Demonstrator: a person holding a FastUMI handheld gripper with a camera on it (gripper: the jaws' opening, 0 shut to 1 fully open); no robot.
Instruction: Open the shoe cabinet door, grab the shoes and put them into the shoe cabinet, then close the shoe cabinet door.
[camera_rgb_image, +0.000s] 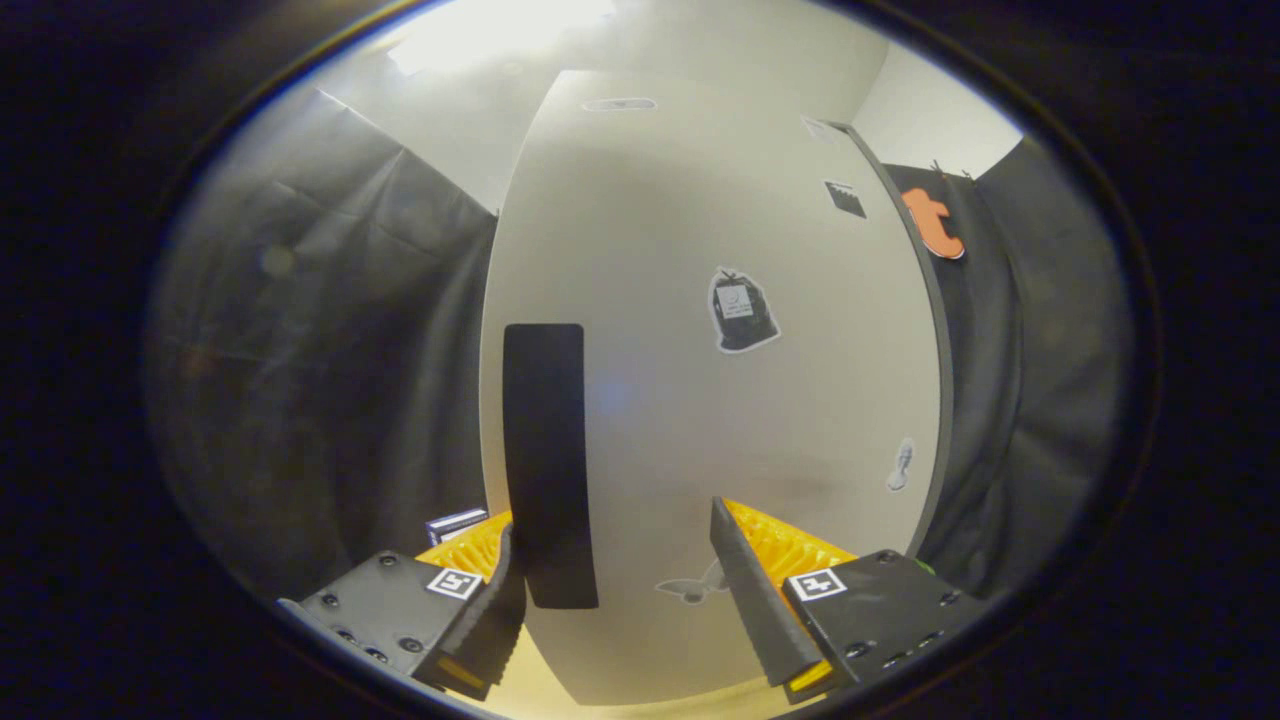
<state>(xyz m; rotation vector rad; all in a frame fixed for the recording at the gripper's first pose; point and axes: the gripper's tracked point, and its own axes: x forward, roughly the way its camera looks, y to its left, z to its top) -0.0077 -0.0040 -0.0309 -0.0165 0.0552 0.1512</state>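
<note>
Gripper (612, 590) jaws spread wide; dark handle (546, 465) between them on cabinet door (720, 420).

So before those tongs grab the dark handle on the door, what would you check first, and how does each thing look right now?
1. Cabinet door shut: ok, it looks closed.
2. Handle within reach: ok, it stands just ahead of the tongs, beside the left finger.
3. Tongs open wide enough: ok, fingers spread apart.
4. Handle centred between the fingers: not ok, it sits well left of the middle.
5. Fingers pressing on the handle: not ok, the right finger is clear of it.
6. Shoes ready: cannot tell.
</note>
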